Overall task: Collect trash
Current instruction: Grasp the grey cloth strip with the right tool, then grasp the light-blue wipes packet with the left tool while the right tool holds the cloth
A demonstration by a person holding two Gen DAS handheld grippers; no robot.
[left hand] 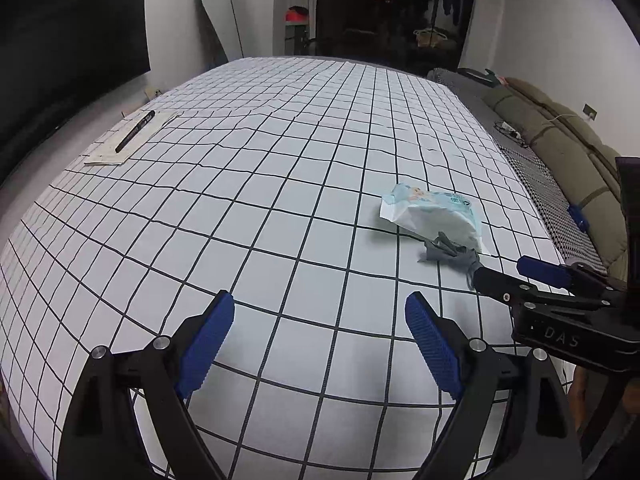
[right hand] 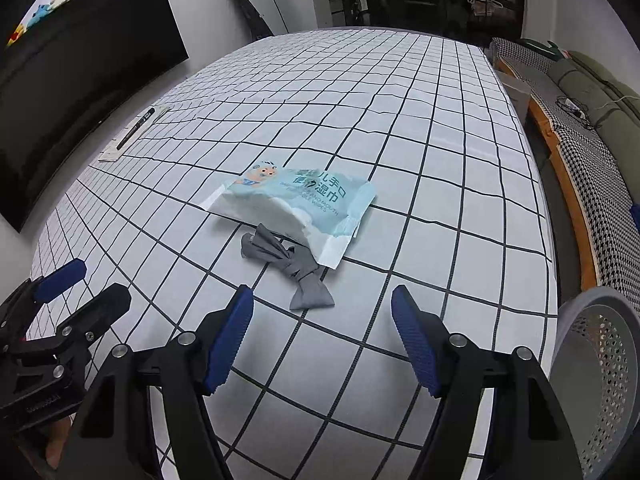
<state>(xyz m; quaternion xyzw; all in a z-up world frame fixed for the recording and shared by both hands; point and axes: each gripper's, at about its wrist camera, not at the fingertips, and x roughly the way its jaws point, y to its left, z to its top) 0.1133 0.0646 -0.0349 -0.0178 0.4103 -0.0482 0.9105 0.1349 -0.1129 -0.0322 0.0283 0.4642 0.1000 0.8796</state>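
Wipes packet (right hand: pixel 294 204) pale blue, crumpled, torn; grey knotted rag (right hand: pixel 294 266) touching; both grippers' fingers (right hand: pixel 230 344) apart, empty.

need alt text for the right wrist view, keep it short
The right tool, open and empty, hovers over a grid-patterned tablecloth just short of a knotted grey scrap, which touches a crumpled wet-wipes packet. The left tool shows at the left edge, a perforated grey basket at lower right.

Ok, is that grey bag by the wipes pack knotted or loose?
Knotted. The grey bag is cinched tight at its middle and flares out on both sides, lying flat on the checked tablecloth against the wipes pack.
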